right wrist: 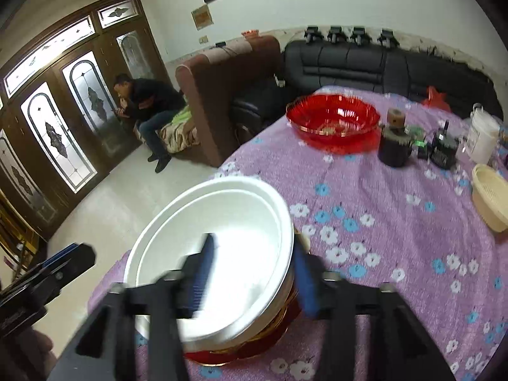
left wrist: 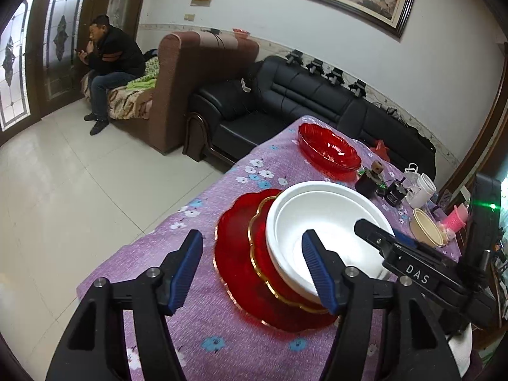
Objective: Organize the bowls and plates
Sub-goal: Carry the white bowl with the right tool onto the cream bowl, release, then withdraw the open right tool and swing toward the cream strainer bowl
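Note:
A white bowl (left wrist: 320, 222) sits on a stack of red gold-rimmed plates (left wrist: 241, 254) on the purple flowered tablecloth (left wrist: 222, 333). My left gripper (left wrist: 254, 270) is open and empty, just in front of the stack. My right gripper (right wrist: 254, 273) straddles the white bowl's (right wrist: 222, 254) right rim, one finger inside and one outside, with a gap showing; it also shows in the left wrist view (left wrist: 381, 241). A red glass bowl (right wrist: 331, 117) stands at the far edge of the table, also in the left wrist view (left wrist: 328, 146).
A dark jar (right wrist: 393, 146), small gadgets (right wrist: 444, 149), a white tub (right wrist: 482, 136) and a cream bowl (right wrist: 489, 197) stand at the table's right. A black sofa (right wrist: 381, 63) lies behind the table. A man (left wrist: 108, 63) sits on a bed at the left.

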A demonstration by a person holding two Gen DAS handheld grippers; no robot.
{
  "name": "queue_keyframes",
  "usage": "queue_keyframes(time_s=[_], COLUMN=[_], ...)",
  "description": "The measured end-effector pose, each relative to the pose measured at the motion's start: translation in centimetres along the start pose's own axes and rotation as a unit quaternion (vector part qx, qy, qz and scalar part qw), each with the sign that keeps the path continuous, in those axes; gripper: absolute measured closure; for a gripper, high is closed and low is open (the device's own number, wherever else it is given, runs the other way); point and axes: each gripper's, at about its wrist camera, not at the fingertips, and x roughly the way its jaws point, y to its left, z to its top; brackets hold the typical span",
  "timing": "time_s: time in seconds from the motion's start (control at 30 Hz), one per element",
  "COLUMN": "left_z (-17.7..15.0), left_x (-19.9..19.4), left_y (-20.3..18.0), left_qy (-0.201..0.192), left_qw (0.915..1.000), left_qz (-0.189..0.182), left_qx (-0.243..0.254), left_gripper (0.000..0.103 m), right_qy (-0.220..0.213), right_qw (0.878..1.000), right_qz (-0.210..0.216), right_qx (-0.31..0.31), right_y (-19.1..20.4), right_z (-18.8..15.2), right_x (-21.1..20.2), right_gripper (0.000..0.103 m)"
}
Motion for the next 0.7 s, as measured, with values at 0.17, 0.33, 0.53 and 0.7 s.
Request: queue_keyframes(time_s=[0.17,0.33,0.53,0.7], left_z=[-1.0,-1.9,-3.2,-4.0], left_x=[-1.8,-3.2,-3.9,-3.2], left_y=[-0.3,-2.0,-4.9,-6.6], left_qy=[-0.018,-0.044,-0.068,-0.044], left_qw=[0.9998,0.9971,0.9877,0.9886], left_qz=[0.009,0.042,0.090,0.077], left_qx=[0.007,0.046,0.108,0.122], left_gripper=[0.033,0.027,0.016,0.014], right_qy=[-0.018,-0.058,-0.078,-0.066], right_qw=[0.999,0.998,0.997,0.997], right_qz=[-0.026,-0.018,-0.002,0.004], right_qx=[-0.024,0.003,0.019,0.038], right_y=[0.5,-0.6,-1.7,-3.5], right_z=[-0.1,-0.5,-2.1,-4.0], right_x=[-0.4,-2.9,-6.4,-7.6], right_gripper=[0.032,0.032,0.028,0.028])
